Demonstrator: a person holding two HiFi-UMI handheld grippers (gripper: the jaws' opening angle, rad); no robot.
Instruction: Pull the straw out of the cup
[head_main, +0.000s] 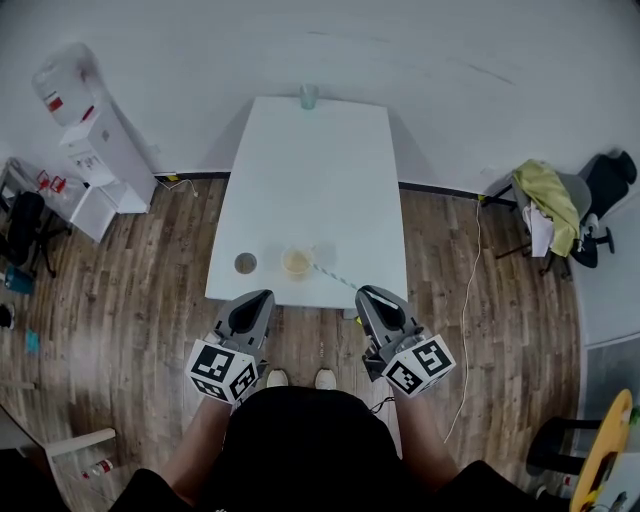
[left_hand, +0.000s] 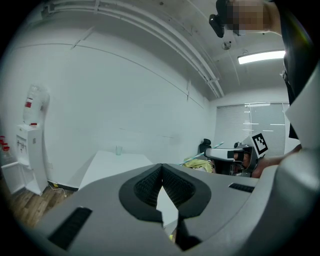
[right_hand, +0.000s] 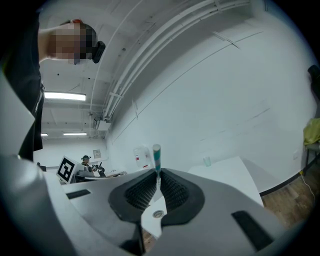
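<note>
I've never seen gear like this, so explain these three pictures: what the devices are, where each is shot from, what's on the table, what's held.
No robot here: a person holds a two-jaw gripper in each hand. One picture looks down from a head camera; the others ride on the grippers. On the white table are a cup near the person, a dark round object beside it, a glass at the far edge. The right gripper is shut on the striped straw; the left gripper is shut, empty.

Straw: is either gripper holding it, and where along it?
Yes. The right gripper is shut on the straw near one end, with a short tip poking past. The left gripper holds nothing.
</note>
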